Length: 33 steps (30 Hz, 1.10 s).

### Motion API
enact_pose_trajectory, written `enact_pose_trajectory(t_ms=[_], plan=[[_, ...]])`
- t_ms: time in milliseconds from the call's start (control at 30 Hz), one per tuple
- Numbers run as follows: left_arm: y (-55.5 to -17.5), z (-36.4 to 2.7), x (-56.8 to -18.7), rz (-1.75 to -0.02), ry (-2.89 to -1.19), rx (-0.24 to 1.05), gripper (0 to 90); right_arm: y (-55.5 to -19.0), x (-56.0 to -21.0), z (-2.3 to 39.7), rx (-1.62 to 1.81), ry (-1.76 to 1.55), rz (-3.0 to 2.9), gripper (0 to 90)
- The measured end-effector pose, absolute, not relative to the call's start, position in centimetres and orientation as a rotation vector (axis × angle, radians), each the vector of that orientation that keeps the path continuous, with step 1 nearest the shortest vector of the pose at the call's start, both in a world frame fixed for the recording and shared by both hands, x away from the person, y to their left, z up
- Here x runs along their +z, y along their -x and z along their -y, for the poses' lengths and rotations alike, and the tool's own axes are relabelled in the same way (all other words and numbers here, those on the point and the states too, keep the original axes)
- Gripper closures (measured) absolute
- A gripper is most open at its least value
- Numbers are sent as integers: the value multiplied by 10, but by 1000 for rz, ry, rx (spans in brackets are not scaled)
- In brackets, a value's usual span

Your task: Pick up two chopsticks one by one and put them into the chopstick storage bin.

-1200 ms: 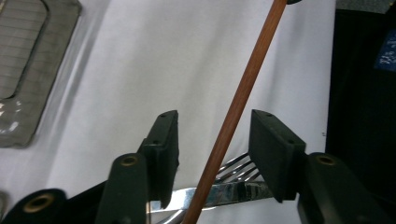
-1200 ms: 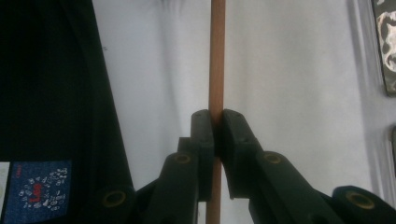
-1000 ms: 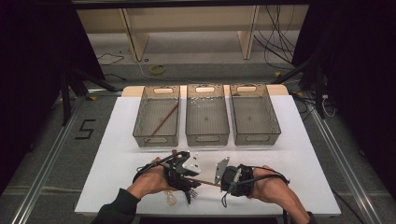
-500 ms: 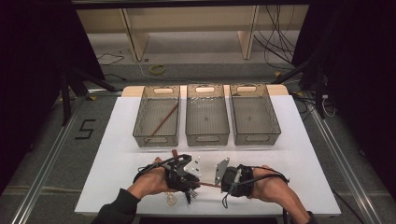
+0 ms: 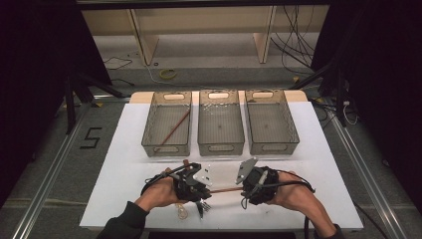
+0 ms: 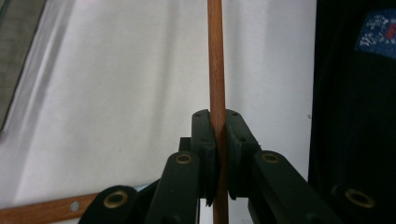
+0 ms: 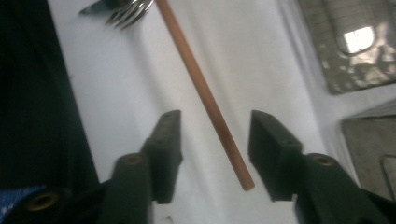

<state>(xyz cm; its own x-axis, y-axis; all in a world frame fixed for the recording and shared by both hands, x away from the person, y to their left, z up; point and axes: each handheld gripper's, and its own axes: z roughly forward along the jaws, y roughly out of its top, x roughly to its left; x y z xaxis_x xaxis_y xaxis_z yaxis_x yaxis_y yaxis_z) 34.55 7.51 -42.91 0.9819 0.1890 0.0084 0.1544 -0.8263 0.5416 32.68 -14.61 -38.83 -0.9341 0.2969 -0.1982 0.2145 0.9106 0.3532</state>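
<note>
A thin brown wooden stick (image 5: 224,189) hangs level between the two grippers at the front of the white table (image 5: 124,169). My left gripper (image 6: 216,126) has just been closing, and its pads now press on the stick (image 6: 216,70). In the high view it sits at the stick's left end (image 5: 205,189). My right gripper (image 7: 212,135) has just been opening. Its jaws stand apart on either side of the stick's free end (image 7: 201,88) without touching it. In the high view the right gripper (image 5: 245,189) is at the stick's right end.
Three clear bins stand in a row behind the hands; the left bin (image 5: 149,134) holds another brown stick (image 5: 175,127). A fork (image 5: 203,205) and a pale utensil (image 5: 181,211) lie under the left hand. A wooden handle (image 6: 46,210) lies close to the left jaws.
Both hands stay about where they were, with the stick still spanning between them. The jaws' movement is too small to make out in the high view.
</note>
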Motion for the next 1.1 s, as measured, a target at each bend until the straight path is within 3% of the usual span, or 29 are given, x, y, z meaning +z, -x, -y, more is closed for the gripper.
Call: enact_pose_trajectory(t_ms=[233, 600, 1100], plan=[[-358, -90, -425, -395, -2500, 119, 837, -333, -382, 160, 677, -557, -2705, 404], [-375, -117, -412, -563, -2404, 179, 838, -343, -393, 179, 858, -818, -2616, 330], [-417, -155, -397, -796, -2257, 263, 838, -335, -420, 203, 896, -948, -2604, 311]])
